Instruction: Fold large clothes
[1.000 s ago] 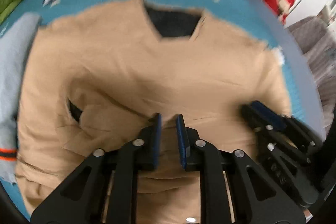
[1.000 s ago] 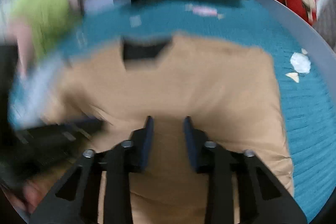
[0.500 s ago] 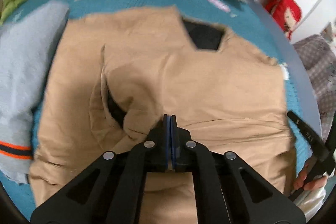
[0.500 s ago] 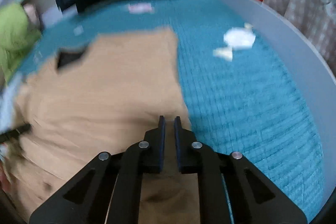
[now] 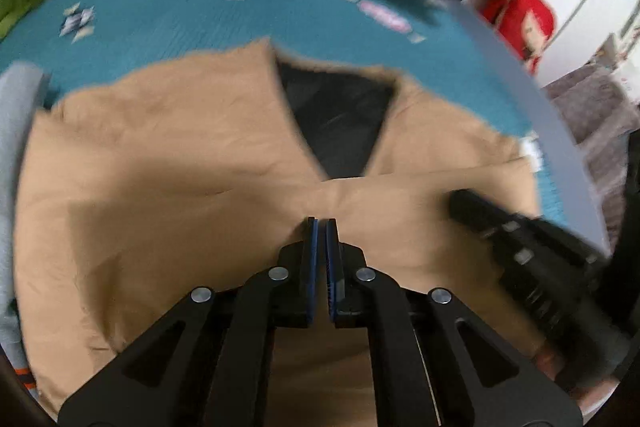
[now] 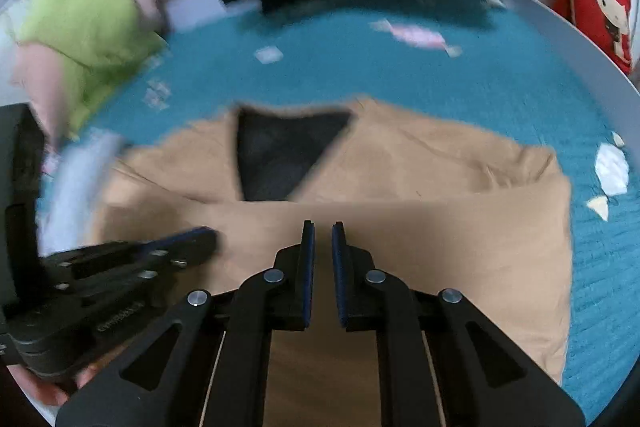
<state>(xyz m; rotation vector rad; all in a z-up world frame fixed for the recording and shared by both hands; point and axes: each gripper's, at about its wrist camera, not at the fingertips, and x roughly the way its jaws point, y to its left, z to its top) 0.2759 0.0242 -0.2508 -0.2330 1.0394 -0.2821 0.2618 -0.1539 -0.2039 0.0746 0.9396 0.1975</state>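
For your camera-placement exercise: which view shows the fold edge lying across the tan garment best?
The right wrist view: the fold edge runs sharp and nearly unbroken across the tan garment, just below the dark neckline. In the left wrist view the fold edge is blurred, and its right part is crossed by the other tongs.

No text, label or number can be read in either view; raised lettering on the left gripper (image 6: 202, 235) body is too blurred to make out.
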